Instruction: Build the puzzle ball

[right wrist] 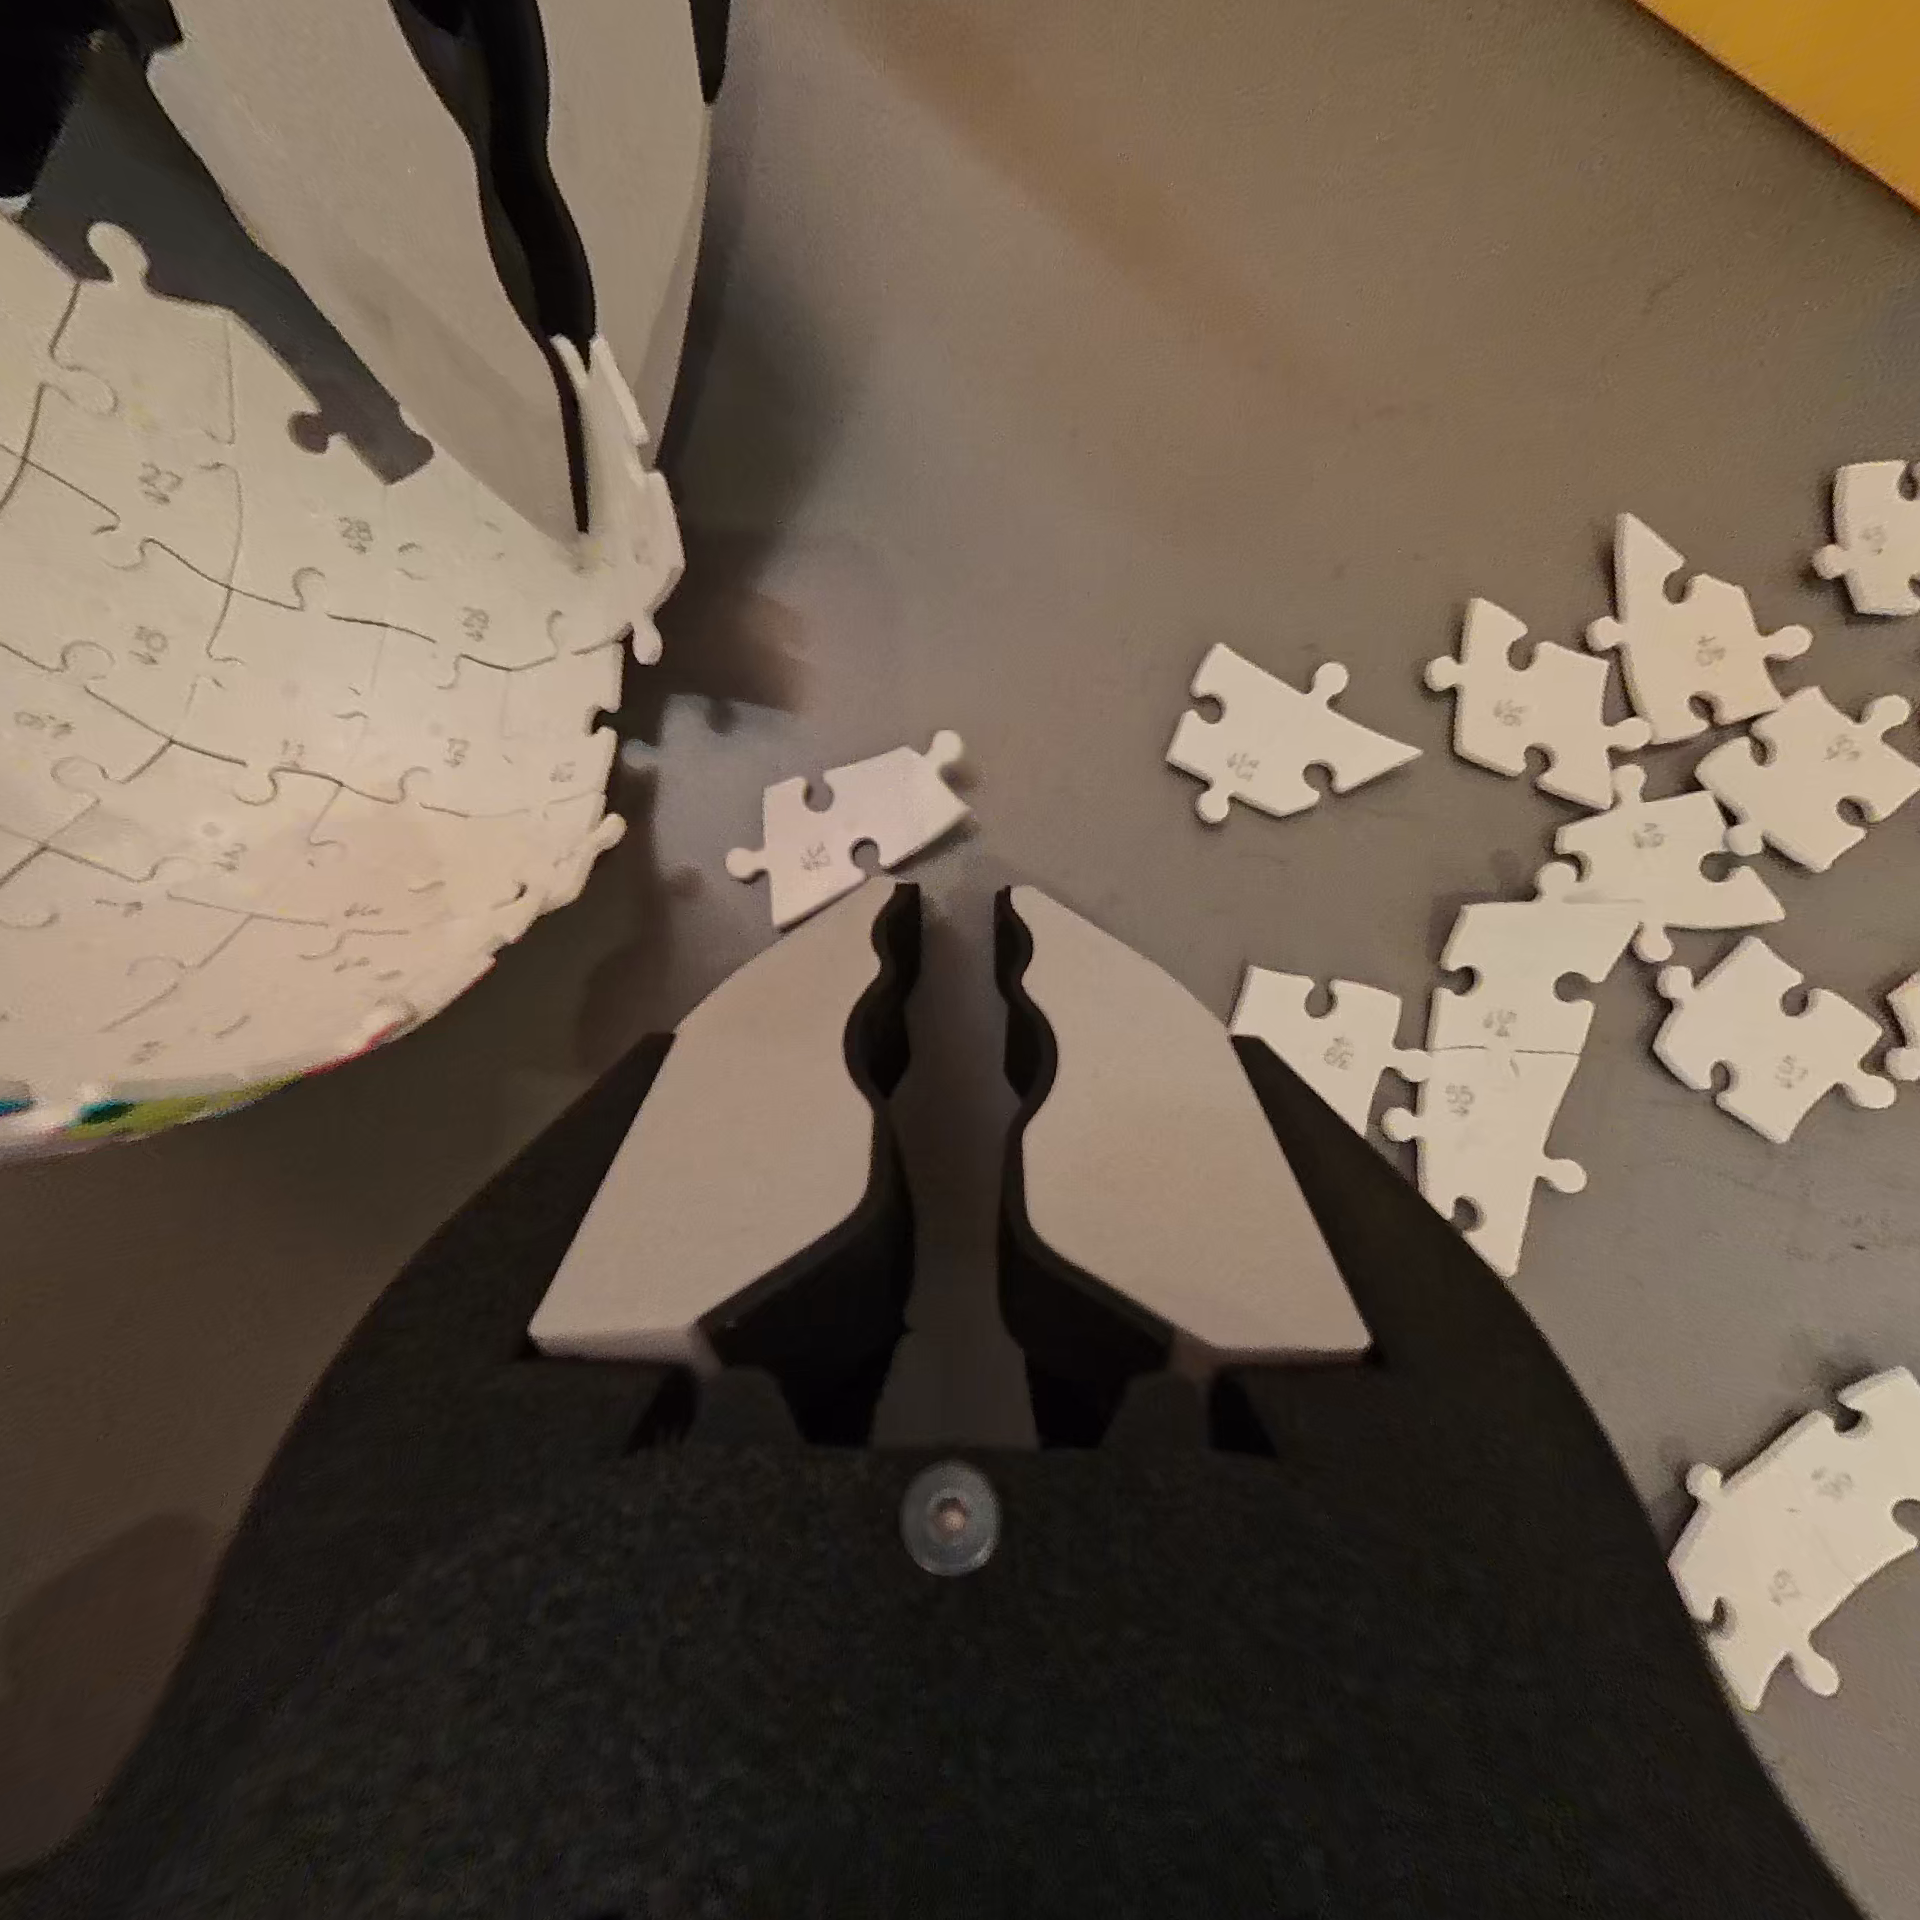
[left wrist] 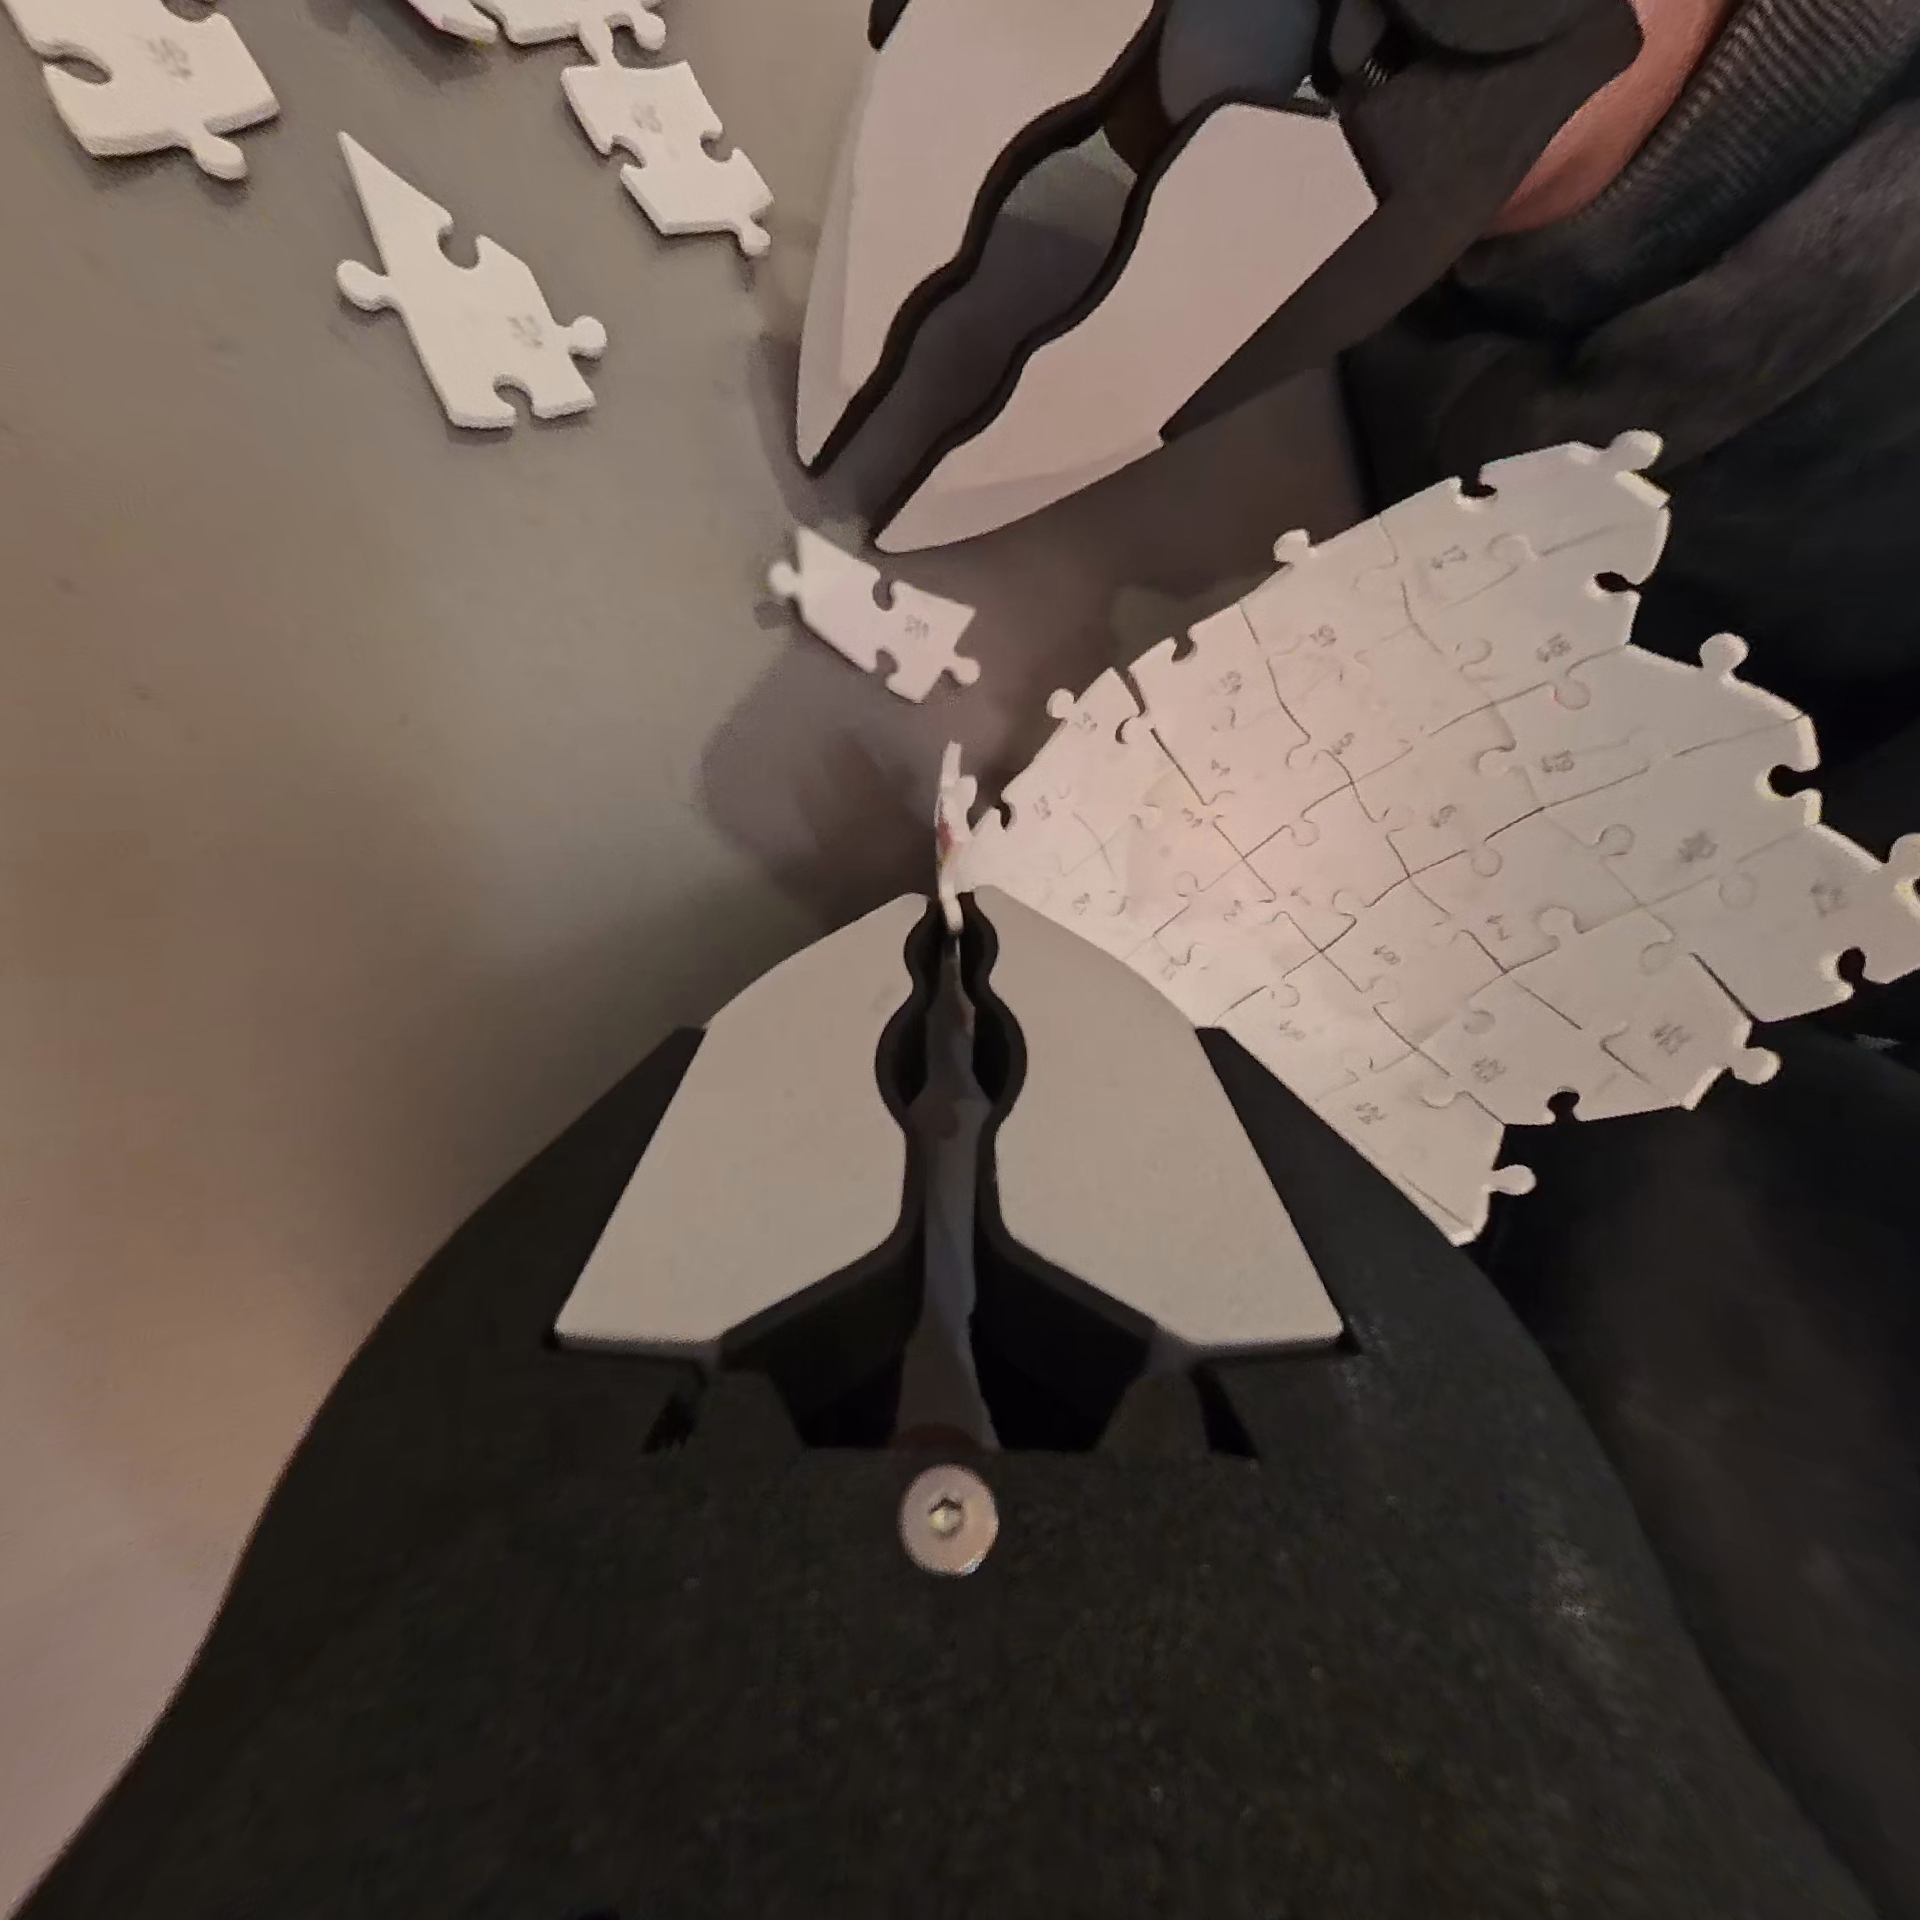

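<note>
My left gripper (left wrist: 954,914) is shut on the rim of the part-built puzzle ball (left wrist: 1455,831), a curved white shell of joined pieces seen from its inside. The shell also shows in the right wrist view (right wrist: 260,675), at the left, with the left gripper (right wrist: 592,520) clamped on its edge. My right gripper (right wrist: 958,894) is open a little and empty, its tips just short of a single loose white piece (right wrist: 852,821) lying on the grey table. In the left wrist view the right gripper (left wrist: 847,509) hovers over that same piece (left wrist: 883,623).
Several loose white pieces (right wrist: 1610,831) lie scattered on the grey table (right wrist: 1143,416) to the right of my right gripper; some (left wrist: 468,301) show top left in the left wrist view. A yellow surface (right wrist: 1849,94) borders the far right corner. A person's sleeve (left wrist: 1714,260) is at upper right.
</note>
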`<state>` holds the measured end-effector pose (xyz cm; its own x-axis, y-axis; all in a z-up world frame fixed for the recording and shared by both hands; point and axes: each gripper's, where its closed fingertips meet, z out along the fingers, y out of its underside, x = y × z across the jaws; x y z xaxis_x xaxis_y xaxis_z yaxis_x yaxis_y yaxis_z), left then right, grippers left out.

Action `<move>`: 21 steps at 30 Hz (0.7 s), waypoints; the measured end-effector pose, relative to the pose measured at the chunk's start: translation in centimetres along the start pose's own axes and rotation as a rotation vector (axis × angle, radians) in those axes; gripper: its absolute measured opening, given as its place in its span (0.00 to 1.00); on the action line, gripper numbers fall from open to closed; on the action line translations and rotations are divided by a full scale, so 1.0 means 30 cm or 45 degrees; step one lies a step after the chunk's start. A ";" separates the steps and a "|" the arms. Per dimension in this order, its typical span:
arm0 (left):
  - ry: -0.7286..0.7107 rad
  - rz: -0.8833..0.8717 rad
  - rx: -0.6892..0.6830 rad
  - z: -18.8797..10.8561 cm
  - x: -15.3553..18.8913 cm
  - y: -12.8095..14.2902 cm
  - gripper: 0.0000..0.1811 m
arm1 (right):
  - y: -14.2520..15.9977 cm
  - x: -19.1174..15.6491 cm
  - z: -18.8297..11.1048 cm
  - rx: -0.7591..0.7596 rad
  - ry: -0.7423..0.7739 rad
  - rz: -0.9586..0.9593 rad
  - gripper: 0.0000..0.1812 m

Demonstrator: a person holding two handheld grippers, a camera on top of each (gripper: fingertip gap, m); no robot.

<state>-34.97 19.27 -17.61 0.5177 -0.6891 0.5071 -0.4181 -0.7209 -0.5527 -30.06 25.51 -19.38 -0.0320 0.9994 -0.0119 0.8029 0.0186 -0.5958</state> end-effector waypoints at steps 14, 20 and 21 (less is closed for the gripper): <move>-0.007 -0.011 -0.006 0.002 -0.006 0.002 0.01 | -0.017 -0.056 0.001 0.010 -0.068 -0.019 0.05; -0.007 -0.011 -0.006 0.002 -0.005 0.002 0.01 | -0.029 -0.048 -0.023 0.026 -0.098 0.007 0.05; -0.008 -0.011 -0.007 0.002 -0.005 0.002 0.01 | -0.027 -0.061 -0.023 0.015 -0.142 0.022 0.05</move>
<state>-35.04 19.33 -17.77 0.5260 -0.6825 0.5075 -0.4177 -0.7271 -0.5448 -30.25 23.68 -18.33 -0.0847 0.9902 -0.1112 0.7967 0.0003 -0.6043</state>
